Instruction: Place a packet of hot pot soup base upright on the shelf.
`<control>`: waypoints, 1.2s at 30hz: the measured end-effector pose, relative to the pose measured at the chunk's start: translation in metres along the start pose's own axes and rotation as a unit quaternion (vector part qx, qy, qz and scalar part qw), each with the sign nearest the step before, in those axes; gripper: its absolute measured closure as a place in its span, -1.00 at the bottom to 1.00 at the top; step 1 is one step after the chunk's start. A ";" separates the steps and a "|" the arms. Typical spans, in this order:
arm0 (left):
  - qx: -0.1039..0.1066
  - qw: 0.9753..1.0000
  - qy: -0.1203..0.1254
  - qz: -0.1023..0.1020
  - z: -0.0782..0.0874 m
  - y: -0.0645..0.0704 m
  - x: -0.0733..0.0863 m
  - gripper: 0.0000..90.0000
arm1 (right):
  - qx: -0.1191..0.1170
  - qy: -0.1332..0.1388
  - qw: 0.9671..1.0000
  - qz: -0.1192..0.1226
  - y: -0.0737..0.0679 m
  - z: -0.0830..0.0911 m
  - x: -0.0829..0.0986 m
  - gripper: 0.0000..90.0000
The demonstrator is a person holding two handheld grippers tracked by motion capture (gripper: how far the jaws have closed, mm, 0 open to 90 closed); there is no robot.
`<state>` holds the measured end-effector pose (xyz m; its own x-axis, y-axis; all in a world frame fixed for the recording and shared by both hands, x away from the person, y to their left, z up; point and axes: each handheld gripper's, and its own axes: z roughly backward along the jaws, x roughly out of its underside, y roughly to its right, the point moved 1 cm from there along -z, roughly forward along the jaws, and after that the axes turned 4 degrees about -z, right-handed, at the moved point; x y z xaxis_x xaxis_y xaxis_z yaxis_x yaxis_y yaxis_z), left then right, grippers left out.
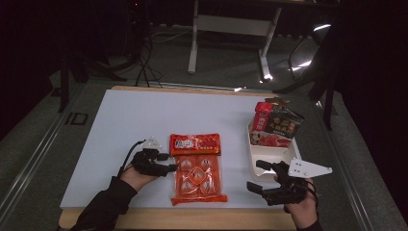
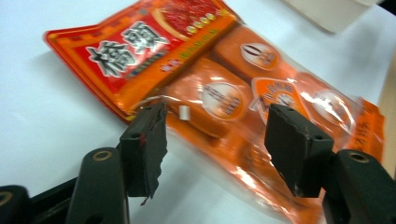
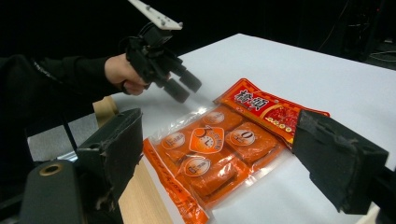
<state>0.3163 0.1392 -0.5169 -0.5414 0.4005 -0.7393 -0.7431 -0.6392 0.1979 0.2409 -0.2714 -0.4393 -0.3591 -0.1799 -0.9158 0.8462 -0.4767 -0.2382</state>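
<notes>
Left gripper view: left gripper (image 2: pixel 215 135) has its jaws apart, straddling the left edge of the orange snack pack (image 2: pixel 243 93) without touching, so this looks like the approach step before a pick. The pack lies flat near the white board's (image 1: pixel 125 120) front edge, centre. Right gripper (image 1: pixel 263 179) hangs agape, empty, near the front right corner beside the white tray (image 1: pixel 255 159); next move: lower, close on the film edge.

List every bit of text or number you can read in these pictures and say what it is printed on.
"橋頭": large black characters on the red header of the orange snack packet.
"0": on a round label of an inner pack in that packet.
Small print on the packet: too blurred to read.
Print on the red-and-black packets in the white bin: too small to read.
</notes>
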 end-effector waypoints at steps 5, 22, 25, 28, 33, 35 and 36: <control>-0.016 1.000 0.010 0.014 -0.005 -0.019 -0.004 -0.19 | -0.001 -0.001 1.000 0.001 -0.001 -0.002 0.001 -0.64; -0.046 0.998 -0.019 0.046 -0.043 -0.056 -0.012 -0.08 | -0.002 -0.010 1.000 0.005 -0.001 -0.006 0.003 -0.64; -0.041 0.998 -0.022 0.045 -0.049 -0.056 -0.011 -0.05 | -0.001 -0.012 1.000 0.006 -0.001 -0.007 0.004 -0.64; -0.034 0.998 -0.022 0.044 -0.052 -0.056 -0.012 0.02 | -0.002 -0.012 1.000 0.005 -0.001 -0.007 0.004 -0.64; -0.017 0.999 -0.026 0.045 -0.058 -0.055 -0.016 0.12 | -0.004 -0.015 1.000 0.005 -0.001 -0.009 0.005 -0.64; -0.014 0.999 -0.028 0.042 -0.060 -0.053 -0.018 0.16 | -0.004 -0.016 1.000 0.006 -0.002 -0.009 0.005 -0.64; -0.006 0.999 -0.028 0.044 -0.061 -0.052 -0.019 0.25 | -0.004 -0.016 1.000 0.006 -0.002 -0.009 0.005 -0.64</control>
<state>0.3891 0.1247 -0.5528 -0.6254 0.3791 -0.6820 -0.6876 -0.6809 0.2521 0.2413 -0.2636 -0.4465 -0.3606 -0.2125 -0.9082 0.8537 -0.4674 -0.2296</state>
